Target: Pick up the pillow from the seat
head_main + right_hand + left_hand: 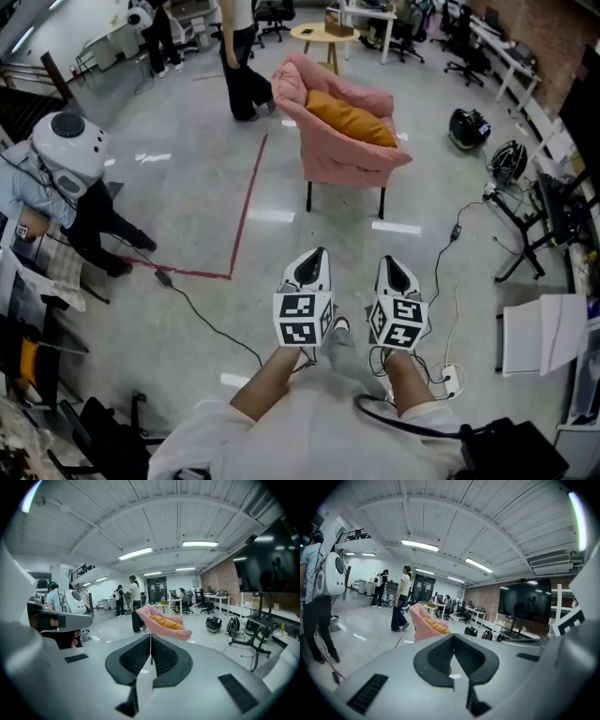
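An orange pillow (351,119) lies on the seat of a pink armchair (347,161) some way ahead of me on the floor. The pillow (167,622) shows on the chair (164,627) in the right gripper view. In the left gripper view the pillow (437,626) peeks out beside the pink chair (423,623). My left gripper (310,261) and right gripper (395,265) are side by side, well short of the chair, both shut with nothing between the jaws. The left gripper's (453,653) and the right gripper's (150,654) pads meet.
A person (242,56) stands just behind the chair's left side. Another with a white backpack (67,155) is at my left. Red tape (246,206) and a black cable (202,309) run on the floor. Helmets (469,127) and a black stand (525,225) are to the right, a round table (323,36) beyond.
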{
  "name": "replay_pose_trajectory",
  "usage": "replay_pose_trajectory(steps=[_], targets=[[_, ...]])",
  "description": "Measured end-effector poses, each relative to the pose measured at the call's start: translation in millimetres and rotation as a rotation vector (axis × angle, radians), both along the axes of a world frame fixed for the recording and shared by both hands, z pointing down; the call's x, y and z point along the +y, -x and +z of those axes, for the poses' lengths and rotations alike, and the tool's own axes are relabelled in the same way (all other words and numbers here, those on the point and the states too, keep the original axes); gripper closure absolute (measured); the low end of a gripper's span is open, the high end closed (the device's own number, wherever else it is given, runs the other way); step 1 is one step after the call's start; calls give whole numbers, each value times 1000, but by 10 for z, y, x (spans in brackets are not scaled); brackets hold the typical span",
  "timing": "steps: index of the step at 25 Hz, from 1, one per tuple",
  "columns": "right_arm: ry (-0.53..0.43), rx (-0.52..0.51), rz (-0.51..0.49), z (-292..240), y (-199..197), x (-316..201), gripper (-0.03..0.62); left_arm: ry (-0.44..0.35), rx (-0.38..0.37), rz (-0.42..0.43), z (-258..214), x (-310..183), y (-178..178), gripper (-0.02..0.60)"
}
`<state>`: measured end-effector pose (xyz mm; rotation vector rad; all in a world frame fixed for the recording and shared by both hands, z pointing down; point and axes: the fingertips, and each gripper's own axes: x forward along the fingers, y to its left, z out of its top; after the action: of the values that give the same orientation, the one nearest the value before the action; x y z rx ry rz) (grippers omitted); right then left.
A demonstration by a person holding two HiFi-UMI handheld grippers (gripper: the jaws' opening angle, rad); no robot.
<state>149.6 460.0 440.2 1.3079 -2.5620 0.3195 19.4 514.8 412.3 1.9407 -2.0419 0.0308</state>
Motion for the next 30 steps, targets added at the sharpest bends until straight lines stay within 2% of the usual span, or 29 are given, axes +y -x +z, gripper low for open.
replay_pose_trajectory(steps=[13,30], targets=[[17,-15,-12,105,342,-1032,564,20,-22,-34,92,-915,398,577],[33,9,-49,145,560,-2507,565,53,-48,-72,114,-2319,660,577]])
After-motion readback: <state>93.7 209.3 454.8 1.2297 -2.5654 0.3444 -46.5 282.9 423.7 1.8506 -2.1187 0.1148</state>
